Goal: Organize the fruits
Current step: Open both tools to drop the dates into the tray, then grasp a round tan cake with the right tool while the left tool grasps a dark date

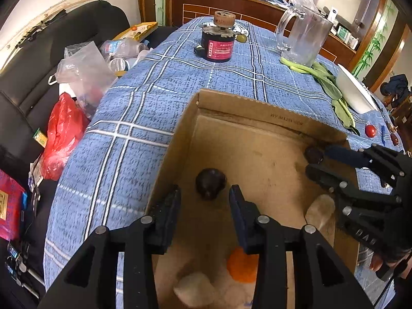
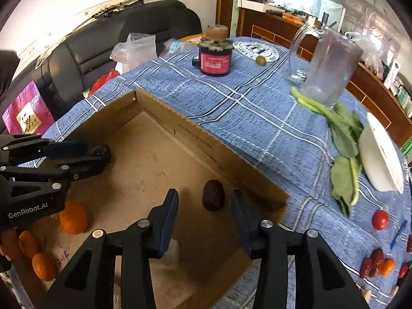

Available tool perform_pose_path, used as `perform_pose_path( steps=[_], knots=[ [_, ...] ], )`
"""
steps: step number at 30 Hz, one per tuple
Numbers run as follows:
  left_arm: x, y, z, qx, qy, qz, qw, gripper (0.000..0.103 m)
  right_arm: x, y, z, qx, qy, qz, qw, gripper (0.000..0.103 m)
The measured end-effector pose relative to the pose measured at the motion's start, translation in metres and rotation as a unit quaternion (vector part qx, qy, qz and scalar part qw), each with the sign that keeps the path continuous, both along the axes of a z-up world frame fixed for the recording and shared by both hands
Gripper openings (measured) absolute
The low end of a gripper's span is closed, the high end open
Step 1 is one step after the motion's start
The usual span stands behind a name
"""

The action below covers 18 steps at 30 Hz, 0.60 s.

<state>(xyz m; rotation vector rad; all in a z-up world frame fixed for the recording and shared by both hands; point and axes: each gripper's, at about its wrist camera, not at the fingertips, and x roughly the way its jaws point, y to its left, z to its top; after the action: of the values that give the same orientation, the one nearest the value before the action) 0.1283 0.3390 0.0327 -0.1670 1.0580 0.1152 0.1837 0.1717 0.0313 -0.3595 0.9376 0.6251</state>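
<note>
An open cardboard box sits on the blue plaid tablecloth. My left gripper is open over the box's left side, a dark date lying between its fingertips on the box floor. My right gripper is open over the box's right corner, with another dark date between its fingertips. Oranges lie in the near part of the box.
On the cloth: a black jar with a red label, a glass mug, leafy greens, a white bowl, a small green fruit, a cherry tomato, more dates. A black sofa with bags stands left.
</note>
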Motion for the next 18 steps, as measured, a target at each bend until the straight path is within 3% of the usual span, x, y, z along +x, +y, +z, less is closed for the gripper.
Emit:
perform_pose_path(
  steps=[7, 11, 13, 18],
  knots=[
    [-0.04, -0.004, 0.016, 0.029, -0.022, 0.007, 0.9993, 0.046, -0.025, -0.018, 0.018, 0.009, -0.015, -0.012, 1.0, 0.046],
    [-0.062, -0.006, 0.028, 0.043, -0.043, 0.028, 0.9978, 0.061, -0.046, -0.036, 0.025, 0.03, -0.016, -0.029, 0.999, 0.046],
    [-0.075, -0.009, 0.034, 0.047, -0.054, 0.042, 0.9965, 0.063, -0.059, -0.048, 0.028, 0.043, -0.015, -0.034, 0.998, 0.046],
    [-0.105, -0.024, 0.042, 0.061, -0.063, 0.073, 0.9935, 0.07, -0.093, -0.079, 0.03, 0.053, -0.017, -0.048, 0.997, 0.064]
  ],
)
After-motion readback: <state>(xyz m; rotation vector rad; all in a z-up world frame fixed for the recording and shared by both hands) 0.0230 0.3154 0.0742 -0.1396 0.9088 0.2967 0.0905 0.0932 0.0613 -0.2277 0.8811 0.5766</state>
